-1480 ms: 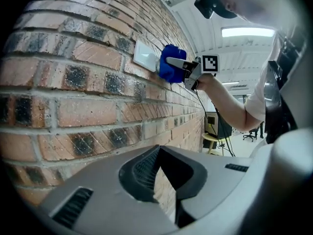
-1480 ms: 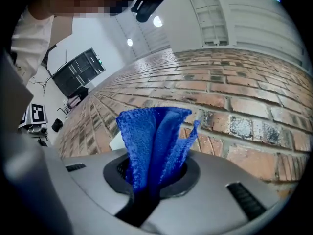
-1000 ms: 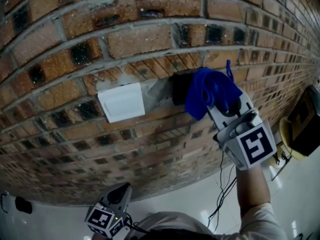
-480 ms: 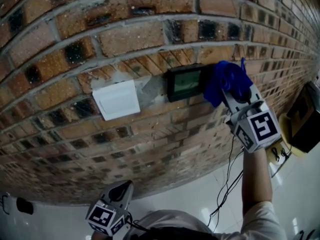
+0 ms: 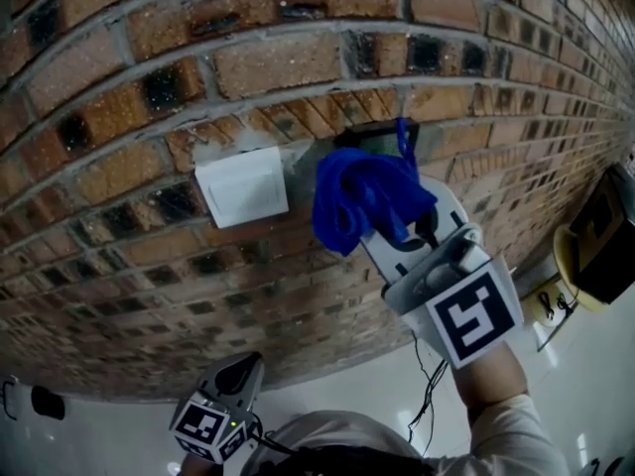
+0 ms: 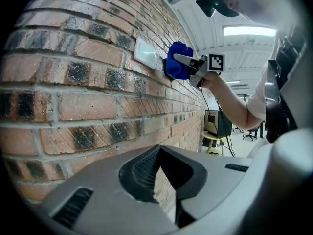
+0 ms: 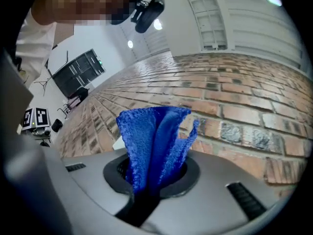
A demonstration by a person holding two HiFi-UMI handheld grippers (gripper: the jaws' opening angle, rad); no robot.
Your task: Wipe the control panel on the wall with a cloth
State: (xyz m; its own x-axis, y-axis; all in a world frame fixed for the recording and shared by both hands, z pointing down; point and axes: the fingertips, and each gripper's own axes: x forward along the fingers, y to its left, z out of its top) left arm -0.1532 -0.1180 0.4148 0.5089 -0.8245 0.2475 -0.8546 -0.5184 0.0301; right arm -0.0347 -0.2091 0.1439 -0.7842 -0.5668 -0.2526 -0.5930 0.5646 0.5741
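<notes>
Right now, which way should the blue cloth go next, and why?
Probably a short slide right: the right tool grips the blue cloth low-left over the control panel, only its top edge showing, near the white switch plate.

We read no words, numbers or brand marks anywhere. Only black-and-white square code patterns show, on the white marker cube (image 5: 476, 315) of the right gripper (image 5: 397, 228) and the matching cube (image 5: 203, 426) of the left gripper (image 5: 241, 373).

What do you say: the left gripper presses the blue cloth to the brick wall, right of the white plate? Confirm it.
Wrong gripper. The right gripper is shut on the blue cloth, as the right gripper view shows; the left gripper hangs low, empty. The brick wall and white plate are as stated.
</notes>
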